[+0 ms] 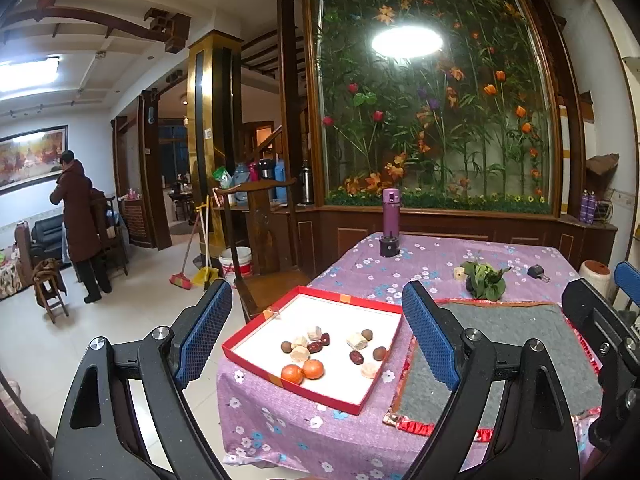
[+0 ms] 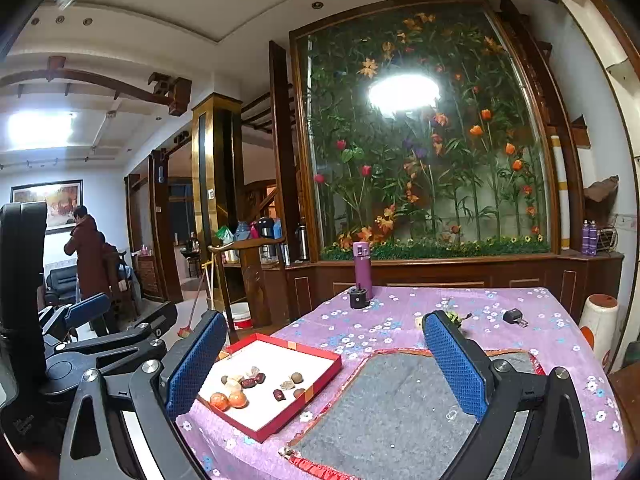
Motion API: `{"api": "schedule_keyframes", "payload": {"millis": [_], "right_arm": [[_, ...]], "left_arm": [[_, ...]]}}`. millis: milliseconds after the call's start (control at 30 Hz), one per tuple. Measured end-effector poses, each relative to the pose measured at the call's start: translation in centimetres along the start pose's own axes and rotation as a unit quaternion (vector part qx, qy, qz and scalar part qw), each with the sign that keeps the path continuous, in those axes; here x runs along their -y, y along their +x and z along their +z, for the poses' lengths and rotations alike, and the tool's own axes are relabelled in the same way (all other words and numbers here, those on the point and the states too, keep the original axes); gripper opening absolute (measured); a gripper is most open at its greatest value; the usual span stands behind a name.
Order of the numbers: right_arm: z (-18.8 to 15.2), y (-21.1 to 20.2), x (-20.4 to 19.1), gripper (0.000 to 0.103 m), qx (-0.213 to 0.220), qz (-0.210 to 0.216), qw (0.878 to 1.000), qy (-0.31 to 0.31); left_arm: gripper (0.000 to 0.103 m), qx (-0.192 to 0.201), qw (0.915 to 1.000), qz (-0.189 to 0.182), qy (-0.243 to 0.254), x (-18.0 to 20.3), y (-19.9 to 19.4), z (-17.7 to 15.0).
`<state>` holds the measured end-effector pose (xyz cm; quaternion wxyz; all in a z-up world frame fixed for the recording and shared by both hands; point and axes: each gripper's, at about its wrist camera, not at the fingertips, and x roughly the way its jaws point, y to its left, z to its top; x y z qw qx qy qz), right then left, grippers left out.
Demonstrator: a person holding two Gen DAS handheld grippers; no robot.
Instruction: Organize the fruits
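Observation:
A red tray (image 1: 256,366) with a white floor lies on the purple flowered tablecloth. In it are two small oranges (image 1: 303,372), red dates (image 1: 315,346), brown round fruits (image 1: 379,353) and pale chunks (image 1: 354,340). My left gripper (image 1: 316,292) hangs open in front of the tray, off the table's left corner, nothing between its blue pads (image 1: 430,336). My right gripper (image 2: 325,320) is open and empty too, held over the near edge between the tray (image 2: 320,384) and a grey mat (image 2: 400,408). The oranges (image 2: 229,399) sit at the tray's near corner.
The grey mat (image 1: 500,332) with red trim lies right of the tray. Behind it are a leafy green bunch (image 1: 484,280), a purple bottle (image 1: 390,212) and a small black object (image 1: 538,271). A wooden chair (image 1: 260,240) stands at the table's left; a person (image 1: 80,220) stands far left.

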<state>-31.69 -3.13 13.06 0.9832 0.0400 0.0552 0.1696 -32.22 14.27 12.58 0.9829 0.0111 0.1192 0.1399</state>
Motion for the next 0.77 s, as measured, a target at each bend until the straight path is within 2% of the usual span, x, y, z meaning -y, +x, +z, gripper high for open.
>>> {"api": "schedule_keyframes", "payload": {"millis": [167,333,767], "right_arm": [[-0.07,0.09,-0.19,0.099,-0.002,0.000,1.000,-0.001],[-0.21,0.17,-0.25,0.099,-0.003,0.002,1.000,-0.001],[-0.49,0.54,0.04,0.099,-0.008,0.000,1.000,-0.003]], "left_arm": [[0.087,-0.013,0.9996,-0.027,-0.001,0.06,0.33,-0.24],[0.087,-0.018,0.9991,-0.038,-0.003,0.09,0.27,-0.26],[0.087,-0.011,0.9993,-0.035,0.005,-0.07,0.33,0.12]]}}
